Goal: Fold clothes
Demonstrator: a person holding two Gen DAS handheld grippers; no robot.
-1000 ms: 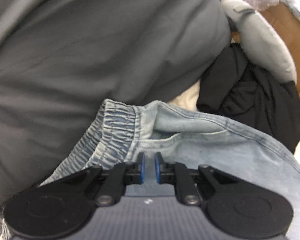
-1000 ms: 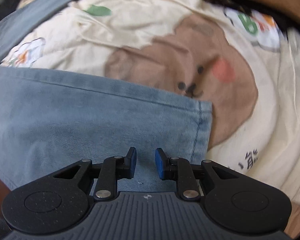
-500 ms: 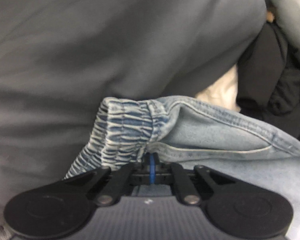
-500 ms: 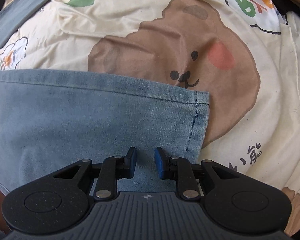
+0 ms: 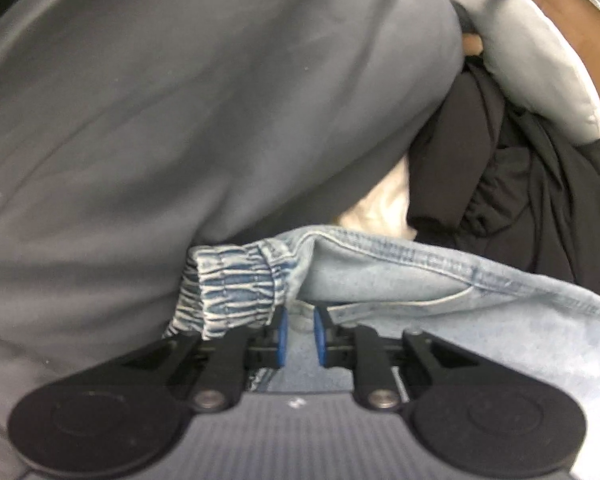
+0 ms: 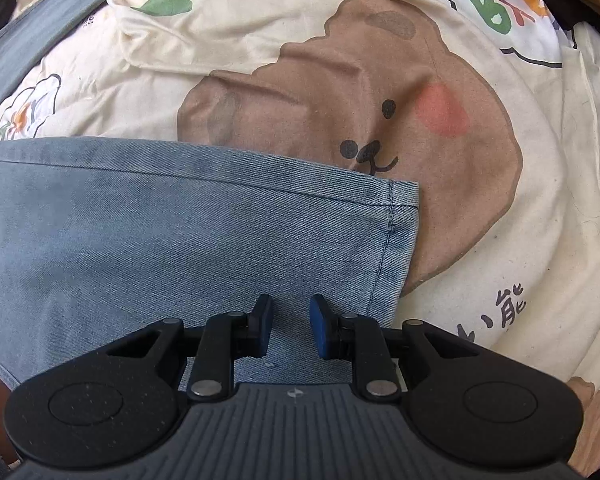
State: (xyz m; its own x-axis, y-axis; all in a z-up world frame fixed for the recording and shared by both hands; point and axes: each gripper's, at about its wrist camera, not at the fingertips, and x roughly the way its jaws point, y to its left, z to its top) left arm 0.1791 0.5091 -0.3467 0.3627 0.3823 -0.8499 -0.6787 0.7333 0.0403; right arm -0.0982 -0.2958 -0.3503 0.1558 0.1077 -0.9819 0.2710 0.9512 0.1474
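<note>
Where half a second ago they were pinched together, the left gripper (image 5: 298,336) jaws have just been opening off the jeans waistband (image 5: 236,292).

Pale, washed blue denim is seen on the jeans (image 5: 440,280), streaked white at the waistband (image 5: 232,284). Plain grey cloth (image 5: 180,120) and what appears to be a black garment (image 5: 520,200) are shown. A brown bear is printed on the cream sheet (image 6: 540,240).

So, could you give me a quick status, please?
Left tongs just opening, jeans waistband between them. Right tongs open over jeans leg. Grey garment crowds waistband.
</note>
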